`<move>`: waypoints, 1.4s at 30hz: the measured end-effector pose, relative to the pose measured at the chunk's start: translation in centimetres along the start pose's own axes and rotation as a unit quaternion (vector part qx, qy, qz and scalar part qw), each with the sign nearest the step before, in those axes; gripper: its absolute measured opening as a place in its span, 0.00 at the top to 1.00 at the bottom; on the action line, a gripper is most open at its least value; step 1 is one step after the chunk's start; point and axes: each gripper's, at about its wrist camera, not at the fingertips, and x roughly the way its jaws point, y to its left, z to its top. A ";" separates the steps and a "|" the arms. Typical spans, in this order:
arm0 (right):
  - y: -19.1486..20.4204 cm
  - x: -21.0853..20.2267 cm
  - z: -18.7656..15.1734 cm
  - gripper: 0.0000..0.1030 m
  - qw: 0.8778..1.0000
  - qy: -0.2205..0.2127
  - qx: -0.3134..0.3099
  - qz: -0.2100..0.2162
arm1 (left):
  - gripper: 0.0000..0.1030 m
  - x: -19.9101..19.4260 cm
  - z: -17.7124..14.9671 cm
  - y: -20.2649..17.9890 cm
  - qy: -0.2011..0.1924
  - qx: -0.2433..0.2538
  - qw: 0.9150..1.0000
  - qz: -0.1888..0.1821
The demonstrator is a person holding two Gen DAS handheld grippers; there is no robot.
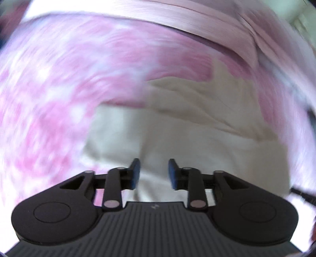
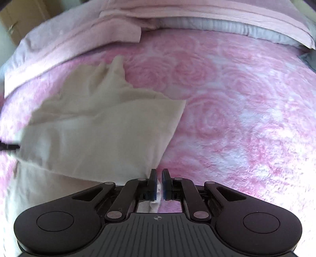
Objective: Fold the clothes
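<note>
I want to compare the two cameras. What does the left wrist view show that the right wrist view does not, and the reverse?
Only the left wrist view: the left hand-held gripper, open above the cream fabric garment, holding nothing; the picture is blurred.

Only the right wrist view: the right hand-held gripper shut on a corner of that garment, a brown cardboard box, and a grey ribbed pillow.

Both: the cream garment on the pink rose-patterned fleece blanket, and pale pink folded bedding beyond.

The garment [image 2: 98,126] lies on the blanket [image 2: 237,118] at ten o'clock (folded bedding [image 2: 83,41] behind, twelve o'clock).
</note>
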 end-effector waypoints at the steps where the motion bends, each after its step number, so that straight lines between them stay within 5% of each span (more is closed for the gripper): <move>1: 0.1 -0.2 0.1 0.93 1.000 -0.001 0.009 0.001 | 0.64 -0.3 -0.3 1.4 -0.004 -0.038 0.999 -0.008; 4: 0.9 -0.8 0.1 0.93 1.000 -0.002 0.027 -0.002 | 0.60 -0.2 -1.3 5.3 -0.026 -0.173 0.984 -0.041; 7: 2.1 -1.2 -0.6 0.93 0.999 -0.001 0.029 -0.017 | 0.60 1.0 -2.4 8.1 -0.034 -0.296 0.950 -0.094; 10: 2.9 -1.4 -1.6 0.93 0.999 0.006 0.036 -0.031 | 0.62 2.7 -2.9 9.6 -0.037 -0.365 0.922 -0.123; 11: 3.1 -1.5 -1.8 0.93 0.999 0.007 0.040 -0.033 | 0.63 3.0 -2.8 9.7 -0.039 -0.370 0.920 -0.127; 12: 3.3 -1.6 -2.1 0.93 0.998 0.008 0.044 -0.035 | 0.71 3.0 -2.6 9.5 -0.040 -0.357 0.925 -0.125; 14: 3.7 -1.8 -2.5 0.93 0.998 0.009 0.049 -0.041 | 0.94 2.9 -1.6 8.2 -0.038 -0.278 0.954 -0.103; 16: 3.9 -2.1 -2.8 0.93 0.997 0.009 0.053 -0.049 | 0.96 2.2 -0.2 5.2 -0.051 -0.121 0.990 -0.048; 17: 3.9 -2.3 -2.9 0.93 0.997 0.009 0.055 -0.052 | 0.96 1.7 0.0 2.9 -0.069 -0.015 0.997 -0.016; 18: 3.9 -2.5 -3.0 0.93 0.997 0.008 0.057 -0.054 | 0.96 1.2 -0.3 0.3 -0.094 0.106 0.990 0.013; 19: 3.9 -2.7 -3.0 0.93 0.997 0.005 0.059 -0.056 | 0.96 0.8 -1.3 -2.3 -0.124 0.229 0.965 0.037; 21: 3.6 -3.1 -3.2 0.93 0.996 0.001 0.063 -0.062 | 0.96 0.7 -4.0 -5.8 -0.160 0.410 0.897 0.048; 22: 3.4 -3.2 -3.3 0.93 0.996 0.001 0.067 -0.065 | 0.96 0.9 -5.3 -6.8 -0.160 0.467 0.869 0.037; 23: 3.3 -3.2 -3.4 0.93 0.995 0.001 0.070 -0.068 | 0.95 1.2 -6.3 -7.3 -0.151 0.501 0.852 0.021; 26: 2.7 -3.1 -3.7 0.93 0.995 0.008 0.077 -0.071 | 0.87 3.2 -8.8 -7.8 -0.106 0.572 0.813 0.023; 27: 2.6 -3.0 -3.8 0.93 0.994 0.013 0.076 -0.072 | 0.87 3.4 -9.0 -7.8 -0.094 0.575 0.813 0.021; 28: 2.6 -3.0 -3.9 0.93 0.994 0.015 0.073 -0.075 | 0.85 3.1 -8.7 -7.5 -0.086 0.555 0.827 0.012; 30: 2.6 -3.1 -4.1 0.93 0.995 0.013 0.066 -0.077 | 0.66 2.6 -7.9 -6.9 -0.068 0.515 0.854 -0.007; 33: 2.7 -3.4 -4.1 0.93 0.995 0.005 0.059 -0.075 | 0.62 0.4 -5.4 -5.7 -0.040 0.417 0.904 -0.083; 34: 2.8 -3.5 -4.0 0.93 0.996 -0.001 0.058 -0.070 | 0.63 0.0 -4.7 -5.4 -0.038 0.391 0.914 -0.097; 38: 3.7 -3.4 -2.9 0.93 0.998 -0.033 0.047 -0.036 | 0.87 1.0 -3.2 -5.3 -0.063 0.334 0.936 -0.086; 42: 4.6 -2.4 -1.6 0.93 0.997 -0.065 0.029 -0.006 | 0.85 2.1 -1.7 -5.2 -0.087 0.276 0.954 -0.074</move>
